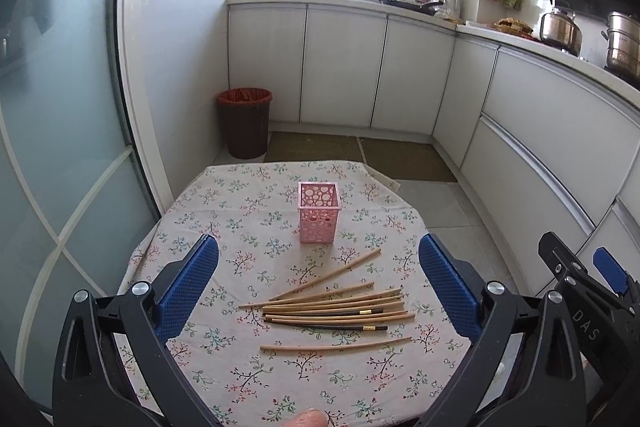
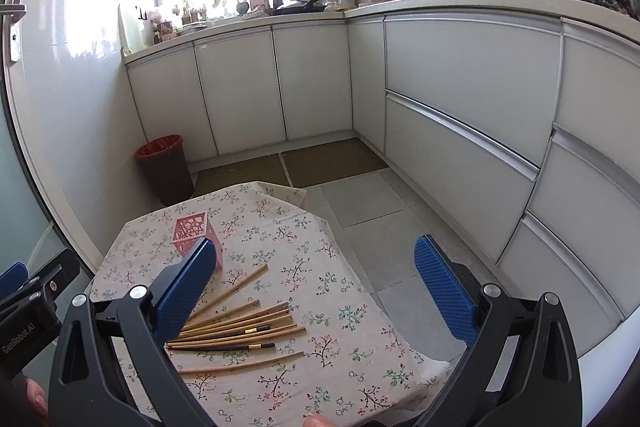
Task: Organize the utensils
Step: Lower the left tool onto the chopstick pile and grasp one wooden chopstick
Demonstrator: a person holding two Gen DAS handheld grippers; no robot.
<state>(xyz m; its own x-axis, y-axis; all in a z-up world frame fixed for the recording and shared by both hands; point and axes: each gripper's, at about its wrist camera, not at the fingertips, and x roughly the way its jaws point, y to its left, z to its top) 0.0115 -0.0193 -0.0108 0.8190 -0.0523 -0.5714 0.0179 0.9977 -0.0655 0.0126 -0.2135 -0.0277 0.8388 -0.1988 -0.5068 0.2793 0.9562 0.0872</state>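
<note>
Several wooden chopsticks lie fanned in a loose pile on a small table with a floral cloth; two dark ones with gold bands are among them. Behind the pile stands an empty pink perforated holder, upright. My left gripper hangs open above the near side of the table, the pile lying between its blue pads. In the right wrist view the chopsticks and the pink holder sit left of centre. My right gripper is open and holds nothing; its left pad hides the pile's left ends.
A dark waste bin with a red liner stands on the floor beyond the table, by the wall. White kitchen cabinets curve along the back and right, with pots on the counter. Tiled floor lies to the table's right. The right gripper shows at the left view's right edge.
</note>
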